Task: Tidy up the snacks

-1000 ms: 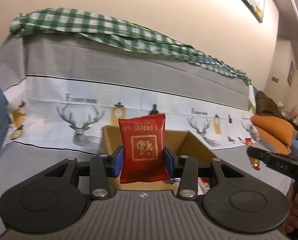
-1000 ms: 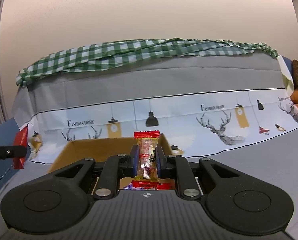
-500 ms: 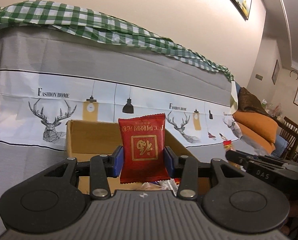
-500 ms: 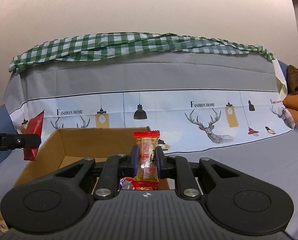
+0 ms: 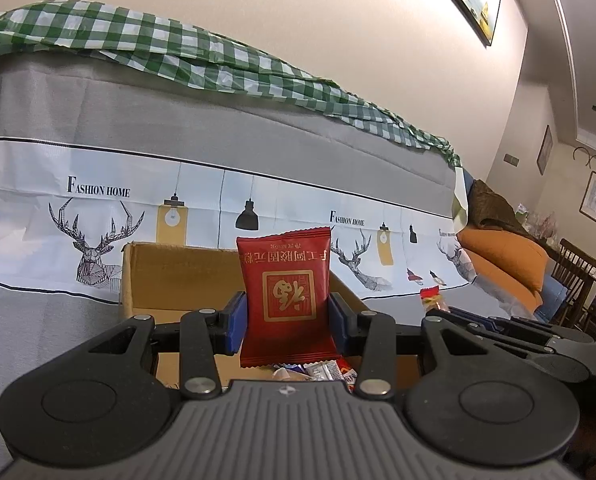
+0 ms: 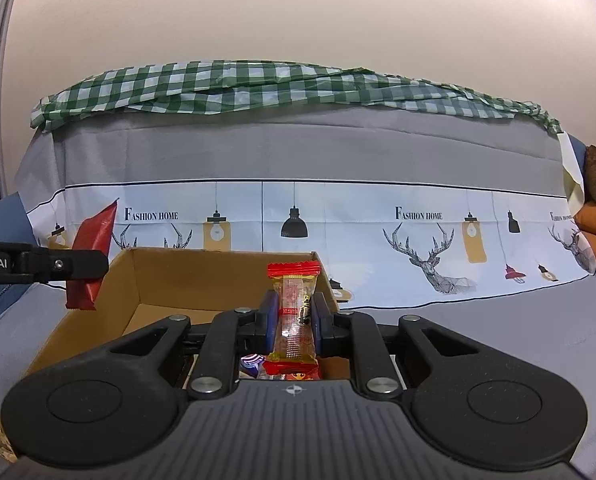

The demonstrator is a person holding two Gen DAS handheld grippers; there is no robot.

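The left gripper (image 5: 286,316) is closed on a red packet (image 5: 286,300), its blue pads pressing the packet's two side edges. The packet stands upright between the fingers with its gold print upside down. In the right wrist view the same packet (image 6: 92,256) shows at the far left, pinched in the left gripper's black fingers (image 6: 64,266), just off the box's left wall.

The right gripper (image 6: 294,320) is closed on a narrow candy (image 6: 294,316) with a clear middle and red crimped ends; the candy stands upright, its top sticking out above the pads. In the left wrist view the right gripper (image 5: 441,312) reaches in from the right, with the candy's red end (image 5: 431,296) showing at its tip.

Both grippers hang over an open cardboard box (image 6: 202,276). Loose wrapped snacks (image 5: 321,370) lie at the near end of the box bottom, partly hidden by the gripper bodies.

The box rests on a grey cover (image 6: 497,320) printed with deer and lamps. A green checked cloth (image 6: 278,88) lies along the top of the rise behind. An orange cushion (image 5: 505,256) lies far right.
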